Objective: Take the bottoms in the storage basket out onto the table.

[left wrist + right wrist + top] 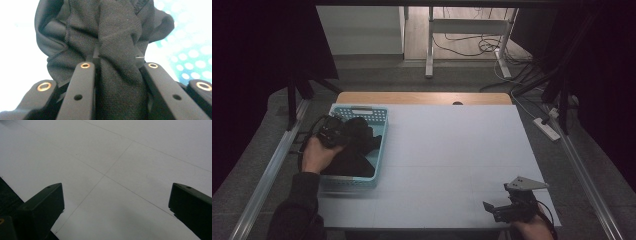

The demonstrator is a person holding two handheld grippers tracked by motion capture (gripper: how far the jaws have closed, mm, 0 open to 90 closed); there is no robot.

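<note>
one blk cloth (357, 145) in blue basket (381, 145), left tongs (117, 75) gripping.

The right gripper (116, 205) has its two black jaws standing wide apart with nothing between them, poised over the pale table (130, 157). Thin seam lines cross on the bare surface just ahead.

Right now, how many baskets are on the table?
1. The light blue basket sits at the table's left side, with black cloth in it; the left claw is shut on that cloth. None seem hidden.
</note>
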